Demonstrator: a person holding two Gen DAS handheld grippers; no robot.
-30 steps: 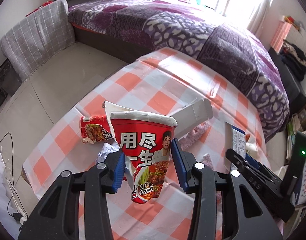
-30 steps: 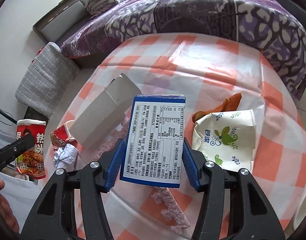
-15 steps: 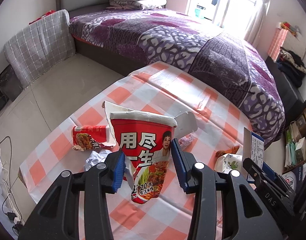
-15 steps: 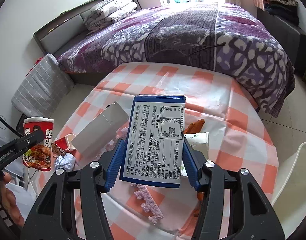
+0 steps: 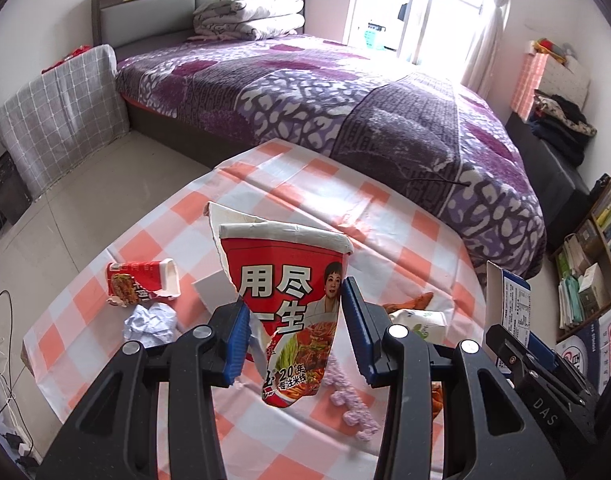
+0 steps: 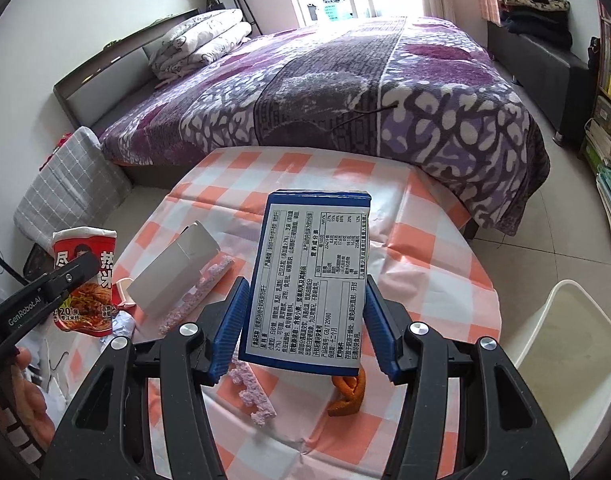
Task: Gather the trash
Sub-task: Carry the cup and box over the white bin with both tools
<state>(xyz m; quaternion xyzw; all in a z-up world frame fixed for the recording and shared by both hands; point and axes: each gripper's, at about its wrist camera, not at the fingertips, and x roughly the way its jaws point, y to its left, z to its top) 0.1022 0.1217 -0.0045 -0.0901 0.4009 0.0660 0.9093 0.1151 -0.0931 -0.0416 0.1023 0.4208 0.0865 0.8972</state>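
Observation:
My left gripper (image 5: 293, 332) is shut on a torn red instant-noodle cup (image 5: 289, 300) and holds it above the checked table (image 5: 305, 184). The cup also shows in the right wrist view (image 6: 85, 280). My right gripper (image 6: 303, 328) is shut on a blue and white carton (image 6: 309, 288), held above the table; the carton also shows in the left wrist view (image 5: 509, 300). On the table lie a second red cup (image 5: 141, 284), a crumpled paper ball (image 5: 149, 322), a grey box (image 6: 173, 276), pink foam strips (image 6: 253, 388), orange peel (image 6: 347, 394) and a white tissue pack (image 5: 423, 320).
A bed with a purple cover (image 5: 325, 96) stands beyond the table. A white chair (image 6: 573, 360) is at the table's right side. A grey checked cushion (image 5: 61, 112) leans by the bed. Bookshelves (image 5: 601, 248) line the right wall.
Both grippers have risen and pulled back from the table with their loads still held; more of the bed and room shows now.

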